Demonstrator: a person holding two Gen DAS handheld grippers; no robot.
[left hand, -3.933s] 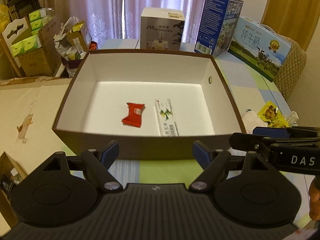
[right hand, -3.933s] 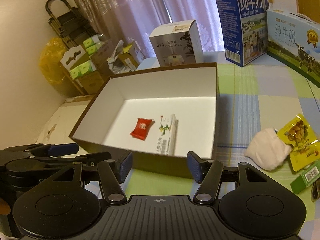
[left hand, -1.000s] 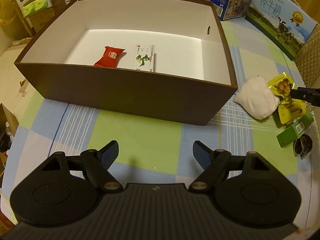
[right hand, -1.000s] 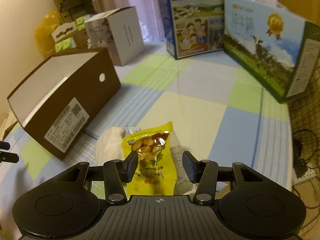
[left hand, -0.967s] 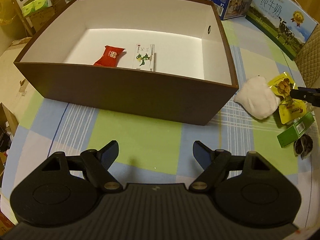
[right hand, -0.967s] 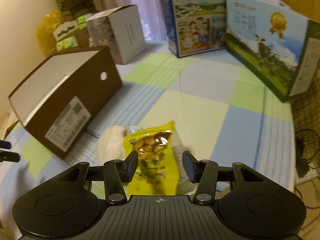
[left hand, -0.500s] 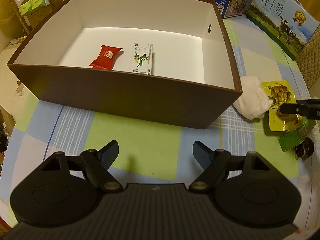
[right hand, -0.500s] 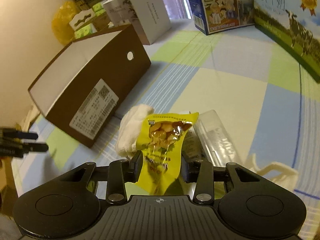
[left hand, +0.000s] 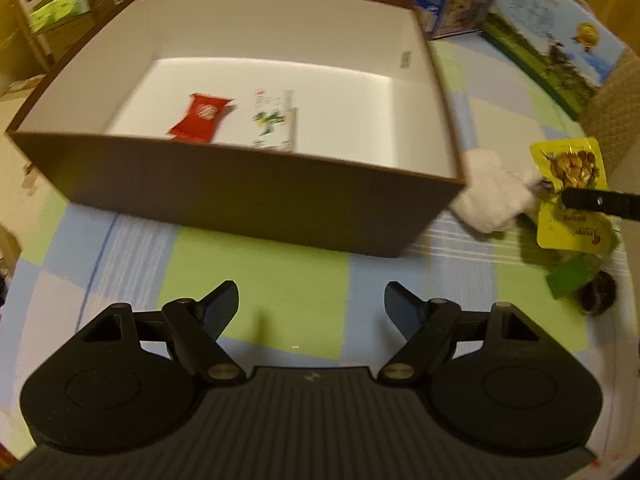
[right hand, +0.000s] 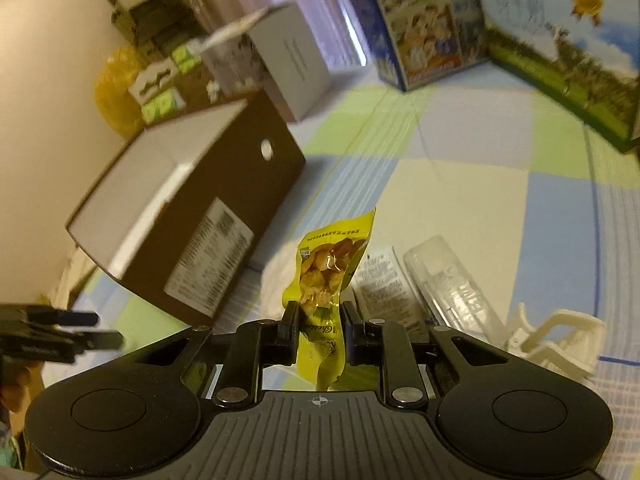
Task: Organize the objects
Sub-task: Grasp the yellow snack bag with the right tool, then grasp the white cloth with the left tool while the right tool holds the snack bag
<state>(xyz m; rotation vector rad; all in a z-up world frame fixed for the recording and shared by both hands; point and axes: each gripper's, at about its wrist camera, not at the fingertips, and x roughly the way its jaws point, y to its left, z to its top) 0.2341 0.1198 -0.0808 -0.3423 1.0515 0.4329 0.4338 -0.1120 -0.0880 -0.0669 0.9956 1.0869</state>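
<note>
Right wrist view: the right gripper (right hand: pixel 319 320) has its fingers closed on the yellow snack packet (right hand: pixel 326 276), held upright above the checked tablecloth (right hand: pixel 460 184). Beyond, the brown box (left hand: pixel 248 196) holds a red packet (left hand: pixel 200 115) and a white sachet (left hand: pixel 272 118). The left gripper (left hand: pixel 311 306) is wide open, holding nothing.

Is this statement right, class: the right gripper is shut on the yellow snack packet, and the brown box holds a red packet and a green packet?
Not quite. The right gripper is shut on the yellow snack packet, but beside the red packet in the brown box lies a white packet, not a green one, as the left wrist view shows.
</note>
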